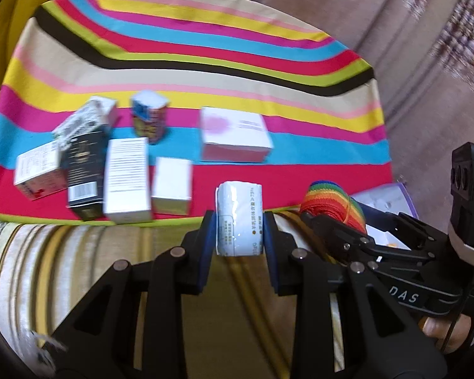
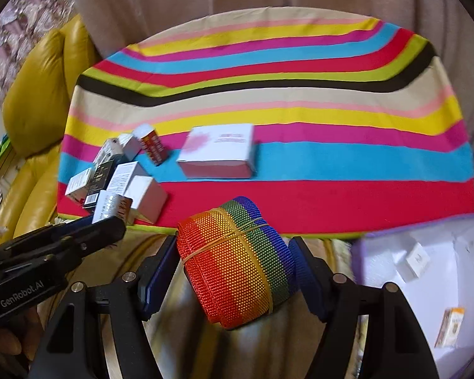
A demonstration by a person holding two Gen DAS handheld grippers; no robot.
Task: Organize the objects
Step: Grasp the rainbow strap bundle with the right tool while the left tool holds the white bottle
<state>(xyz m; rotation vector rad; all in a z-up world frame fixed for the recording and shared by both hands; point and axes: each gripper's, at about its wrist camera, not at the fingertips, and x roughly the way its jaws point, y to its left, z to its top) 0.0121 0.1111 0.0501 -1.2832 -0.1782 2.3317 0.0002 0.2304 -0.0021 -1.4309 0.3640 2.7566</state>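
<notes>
My left gripper [image 1: 238,232] is shut on a small white packet [image 1: 239,214] with printed text, held upright above the near edge of the striped cloth [image 1: 205,50]. My right gripper [image 2: 233,252] is shut on a rainbow mesh roll [image 2: 233,262] bound with rubber bands, the pads pressing both of its sides. In the left wrist view the right gripper [image 1: 331,221] and its roll [image 1: 328,199] show just to the right. The right wrist view shows the left gripper [image 2: 110,224] with its packet [image 2: 112,207] at the left. Several boxes lie on the cloth.
A pink-and-white box [image 1: 235,135] lies mid-cloth, with a colourful upright box [image 1: 148,117] to its left. Near the front left edge, white boxes [image 1: 128,180] and a black box [image 1: 82,173] lie side by side. A purple-rimmed white tray [image 2: 379,246] holds small boxes at the right. A yellow cushion [image 2: 38,88] borders the left.
</notes>
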